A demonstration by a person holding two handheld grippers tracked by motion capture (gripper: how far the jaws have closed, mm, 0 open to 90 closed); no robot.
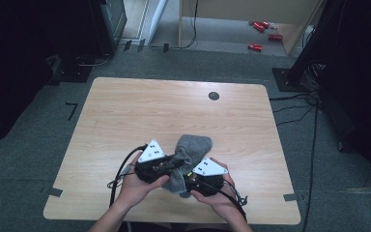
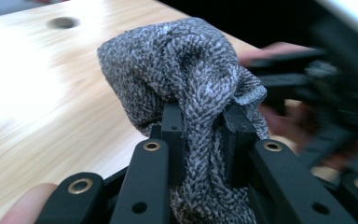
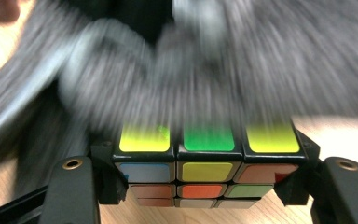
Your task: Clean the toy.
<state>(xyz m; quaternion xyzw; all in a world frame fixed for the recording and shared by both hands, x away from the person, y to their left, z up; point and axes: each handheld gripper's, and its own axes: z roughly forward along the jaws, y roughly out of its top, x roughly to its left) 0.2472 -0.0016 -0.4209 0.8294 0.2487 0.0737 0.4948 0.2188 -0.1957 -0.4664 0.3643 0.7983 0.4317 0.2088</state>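
Note:
A grey knitted cloth [image 1: 187,154] is bunched between my two grippers near the table's front edge. My left gripper [image 2: 205,122] is shut on a fold of the cloth [image 2: 186,74], which bulges above its jaws. My right gripper [image 3: 205,179] is shut on a colourful puzzle cube [image 3: 207,158], held by its two sides. The cloth [image 3: 214,70] lies blurred over the far top edge of the cube. In the high view the left gripper [image 1: 166,166] and right gripper [image 1: 188,181] sit close together, each in a hand, with the cloth draped across both.
The wooden table [image 1: 125,116] has a small round hole [image 1: 213,95] near its far edge. Cables [image 1: 121,176] trail from the grippers to the front. Red objects [image 1: 261,34] lie on the floor beyond the table.

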